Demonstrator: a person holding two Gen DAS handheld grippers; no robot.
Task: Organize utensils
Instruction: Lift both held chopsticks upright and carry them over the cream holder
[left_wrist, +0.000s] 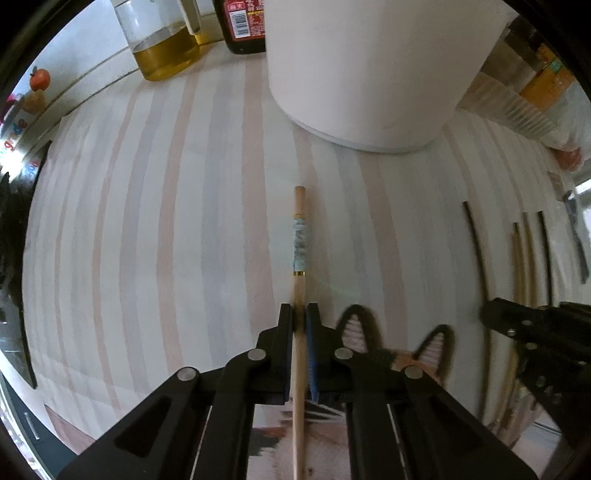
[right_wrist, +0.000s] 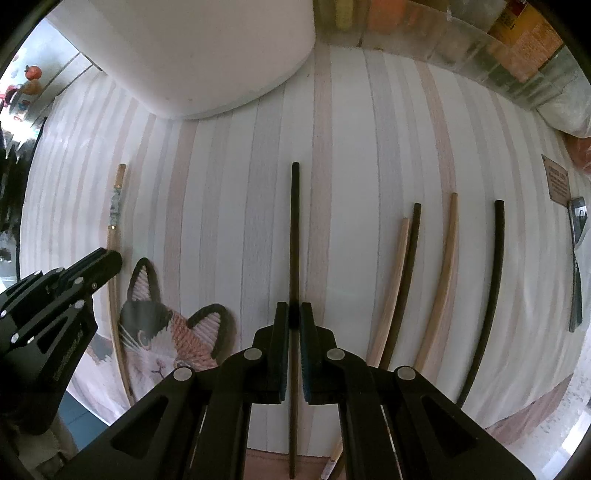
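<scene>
My left gripper (left_wrist: 300, 314) is shut on a light wooden chopstick (left_wrist: 299, 236) with a pale patterned band and gold rings, held above the striped tablecloth (left_wrist: 147, 221). The same chopstick (right_wrist: 117, 206) and the left gripper (right_wrist: 107, 260) appear at the left of the right wrist view. My right gripper (right_wrist: 294, 312) is shut on a black chopstick (right_wrist: 294, 229), which runs straight between its pads. Several more chopsticks lie on the cloth to the right: a light one (right_wrist: 395, 280) beside a dark one (right_wrist: 408, 273), another light one (right_wrist: 443, 269) and a black one (right_wrist: 491, 280).
A large white cylindrical container (left_wrist: 369, 66) stands at the back. An oil jar (left_wrist: 162, 40) and a dark sauce bottle (left_wrist: 243, 26) stand back left. A cat-face mat (right_wrist: 162, 332) lies between the grippers. Packages (right_wrist: 517, 44) line the back right.
</scene>
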